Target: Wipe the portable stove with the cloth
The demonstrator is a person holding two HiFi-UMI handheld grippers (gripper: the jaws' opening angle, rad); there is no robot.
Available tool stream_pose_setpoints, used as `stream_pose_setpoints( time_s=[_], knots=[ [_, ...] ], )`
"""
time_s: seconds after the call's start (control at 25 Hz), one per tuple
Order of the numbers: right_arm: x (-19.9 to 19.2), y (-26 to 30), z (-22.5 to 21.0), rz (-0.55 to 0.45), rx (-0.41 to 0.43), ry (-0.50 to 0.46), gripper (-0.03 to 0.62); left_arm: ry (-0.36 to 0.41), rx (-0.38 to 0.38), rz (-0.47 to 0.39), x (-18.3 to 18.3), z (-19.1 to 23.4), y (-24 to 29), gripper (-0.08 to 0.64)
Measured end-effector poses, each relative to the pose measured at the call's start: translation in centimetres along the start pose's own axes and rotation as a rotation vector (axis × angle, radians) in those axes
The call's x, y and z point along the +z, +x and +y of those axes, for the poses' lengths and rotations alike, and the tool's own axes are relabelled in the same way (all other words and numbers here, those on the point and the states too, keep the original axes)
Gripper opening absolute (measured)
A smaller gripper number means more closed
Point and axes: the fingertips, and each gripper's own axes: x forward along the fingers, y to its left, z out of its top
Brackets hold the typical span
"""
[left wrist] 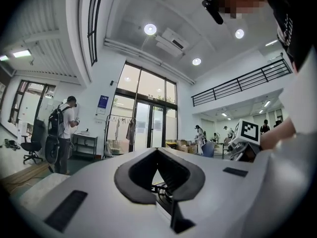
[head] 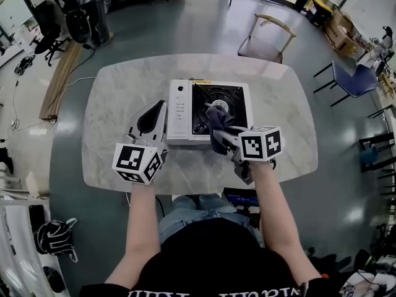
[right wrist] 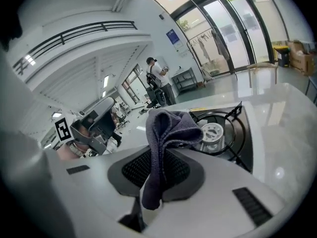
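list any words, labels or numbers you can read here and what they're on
Nothing reads clearly.
Yellow label on the portable stove: too small to read.
Blue sign on the wall: blurred.
White print on the person's black shirt: cut off, unreadable.
Left gripper and right gripper cubes: square markers only, no letters.

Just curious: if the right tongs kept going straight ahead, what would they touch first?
Likely the portable stove, around its burner, with the cloth in the right tongs touching first; depth uncertain.
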Motion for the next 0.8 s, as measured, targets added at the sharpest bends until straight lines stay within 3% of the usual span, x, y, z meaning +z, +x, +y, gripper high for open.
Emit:
stream_pose_setpoints(
  time_s=[0.16, 0.44, 0.6, 0.8],
  knots=[
    [1.9, -2.6, -2.1, -0.076, -0.064, -0.084, 0.064, 0.043, -0.008, -0.014, 1.3, -1.3, 1.0, 0.011],
    [7.0, -7.6, -4.3, -0.325, -0.22, -0.316, 0.064, 0.1, -0.006, -0.036, 3.2, -1.4, 2.0, 0.011],
    [9.9, -11.7, -4.1, -0.48, -0.317, -0.449, 0.064, 0.124, 0.001, -0.051, 4.1, -1.1, 1.9, 0.011],
    [12.2, -15.4, -2.3, -0.597, -0.399, -0.649, 0.064, 0.139, 0.024, -0.081, 5.3, -0.3, 2.0, 0.011]
  ],
)
